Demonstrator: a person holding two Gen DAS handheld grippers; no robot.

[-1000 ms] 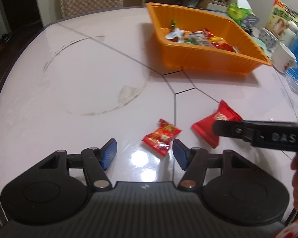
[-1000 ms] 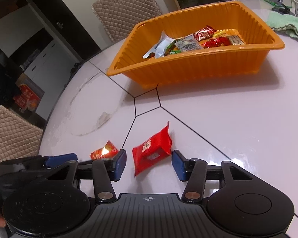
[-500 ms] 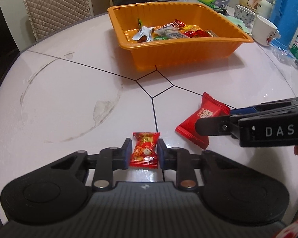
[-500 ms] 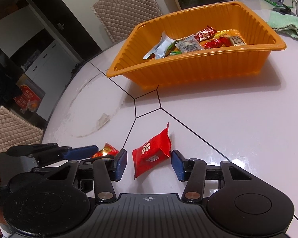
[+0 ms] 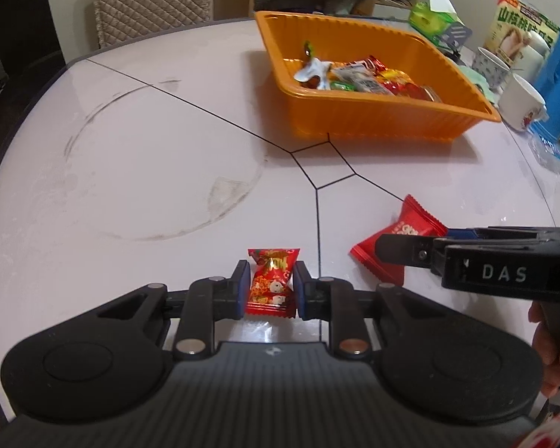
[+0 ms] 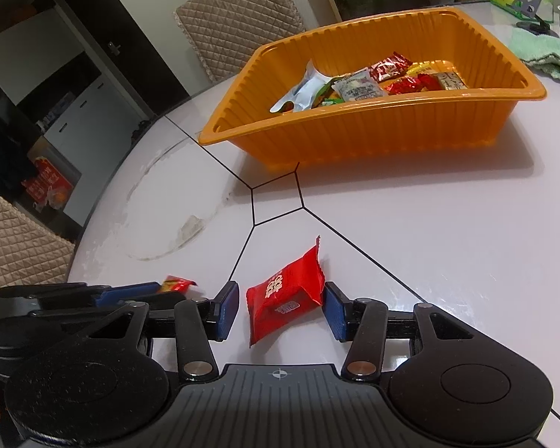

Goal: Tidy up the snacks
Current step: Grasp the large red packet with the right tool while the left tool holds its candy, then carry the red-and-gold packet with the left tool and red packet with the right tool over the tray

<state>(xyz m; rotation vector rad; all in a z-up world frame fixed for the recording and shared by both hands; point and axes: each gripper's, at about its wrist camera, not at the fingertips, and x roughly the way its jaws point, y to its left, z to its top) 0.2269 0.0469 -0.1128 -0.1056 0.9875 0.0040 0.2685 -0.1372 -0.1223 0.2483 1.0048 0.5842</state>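
The tabletop (image 5: 130, 156) carries the orange tray (image 6: 373, 138) toward its far edge, already holding a heap of wrapped snacks, and two loose packets lie near the front edge.

Half a second ago the left gripper (image 5: 270, 283) was just closing; now its blue pads press both sides of the small red candy (image 5: 270, 280), which stands upright between them and looks lifted slightly off the surface. That packet seems ready to be carried to the tray.

The right gripper (image 6: 282, 308) has not closed: as in the earlier view, its jaws stand wide, straddling the red snack packet (image 6: 285, 298), the right pad about touching the wrapper, the left one apart from it. This packet is plain glossy red with white print and crimped ends, puffed in the middle, lying flat on the tabletop, so I judge its grasp as the step in hand.
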